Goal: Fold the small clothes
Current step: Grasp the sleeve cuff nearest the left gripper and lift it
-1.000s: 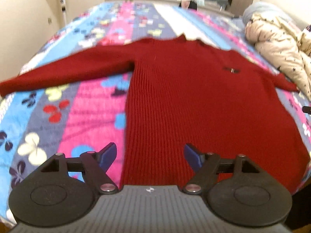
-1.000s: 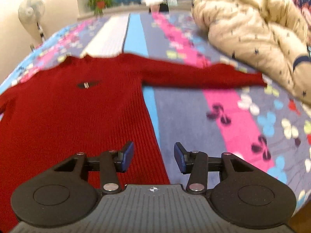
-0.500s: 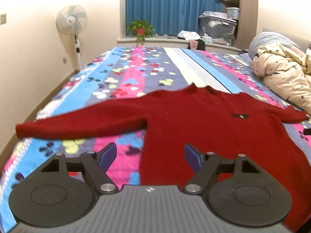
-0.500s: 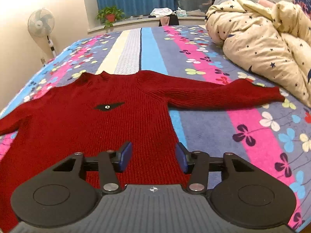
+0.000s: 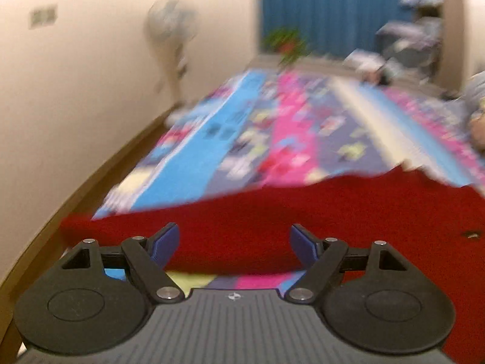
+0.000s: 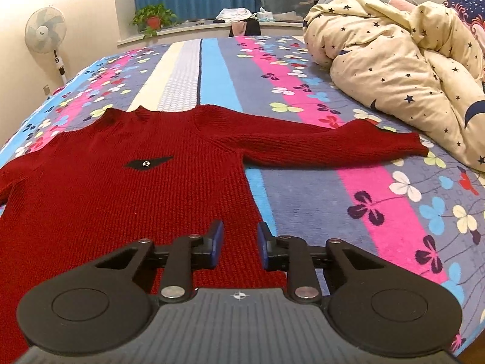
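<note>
Looking along my left gripper (image 5: 233,244), jaws spread wide and empty, I see the sweater's (image 6: 121,188) left sleeve (image 5: 212,227) lying crosswise just ahead of the tips, its long axis running side to side, cuff end toward the wall (image 5: 75,91); view is motion-blurred so I can't tell if the pads touch the knit. My right gripper (image 6: 238,242) is parted only a little, holding nothing, and hangs over the sweater's right side seam near the hem. Sweater lies flat, front up, on the bedspread (image 6: 303,200), collar away from me, both sleeves out sideways. Right sleeve (image 6: 318,145) runs across toward the duvet (image 6: 409,69), cuff stopping just short of it. Judging by this, left gripper is nearer a sleeve, so a sleeve fold inward over the sweater body likely starts there. Room: bare bedspread beyond the collar and right of the seam; tight near the duvet, and the left cuff sits near the bed edge by the wall.
</note>
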Available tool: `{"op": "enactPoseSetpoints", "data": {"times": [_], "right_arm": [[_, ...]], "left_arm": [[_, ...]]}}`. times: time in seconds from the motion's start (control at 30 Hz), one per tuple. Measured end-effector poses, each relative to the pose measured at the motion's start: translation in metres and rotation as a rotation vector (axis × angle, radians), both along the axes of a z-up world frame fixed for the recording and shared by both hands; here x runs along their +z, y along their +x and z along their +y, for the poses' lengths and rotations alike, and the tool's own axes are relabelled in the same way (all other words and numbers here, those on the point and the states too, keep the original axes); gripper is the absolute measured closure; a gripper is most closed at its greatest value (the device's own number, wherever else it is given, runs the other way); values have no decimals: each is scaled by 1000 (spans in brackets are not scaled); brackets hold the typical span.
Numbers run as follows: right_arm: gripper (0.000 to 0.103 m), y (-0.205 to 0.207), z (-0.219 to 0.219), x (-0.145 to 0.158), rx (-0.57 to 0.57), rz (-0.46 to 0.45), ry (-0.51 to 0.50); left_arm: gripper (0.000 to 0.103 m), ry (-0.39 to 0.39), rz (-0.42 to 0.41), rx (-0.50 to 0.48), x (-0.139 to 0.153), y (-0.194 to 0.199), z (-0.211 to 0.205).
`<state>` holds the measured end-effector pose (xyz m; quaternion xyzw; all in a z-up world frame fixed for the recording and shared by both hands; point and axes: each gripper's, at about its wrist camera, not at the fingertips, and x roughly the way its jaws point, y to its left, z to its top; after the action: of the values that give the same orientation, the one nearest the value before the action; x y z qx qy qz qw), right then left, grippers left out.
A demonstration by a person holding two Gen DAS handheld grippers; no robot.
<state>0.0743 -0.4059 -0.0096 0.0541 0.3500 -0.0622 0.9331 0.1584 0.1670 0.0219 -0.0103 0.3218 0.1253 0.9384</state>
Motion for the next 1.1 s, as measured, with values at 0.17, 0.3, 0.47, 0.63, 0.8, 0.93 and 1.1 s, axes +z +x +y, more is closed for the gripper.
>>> {"op": "enactPoseSetpoints", "data": {"times": [0.17,0.3,0.47,0.63,0.8,0.93,1.1], "right_arm": [[86,10,3,0,-6,-16,20],[86,20,11,-1,-11,-17,20],[85,34,21,-6,5,10,7],[84,43,27,-7,19,24,-20],[68,50,31,-2,55,-7,-58],[68,57,30,1,62,-20,-43],[68,65,31,3,77,-29,-33]], "left_arm": [[19,-44,-14,25,1,16,27],[19,-124,-6,82,0,23,54],[19,-156,-20,129,0,24,75],[20,-252,-27,199,-3,25,106],[39,-343,-26,285,-11,25,142],[45,-438,12,366,-28,26,168],[45,-531,54,472,-52,26,190]]}}
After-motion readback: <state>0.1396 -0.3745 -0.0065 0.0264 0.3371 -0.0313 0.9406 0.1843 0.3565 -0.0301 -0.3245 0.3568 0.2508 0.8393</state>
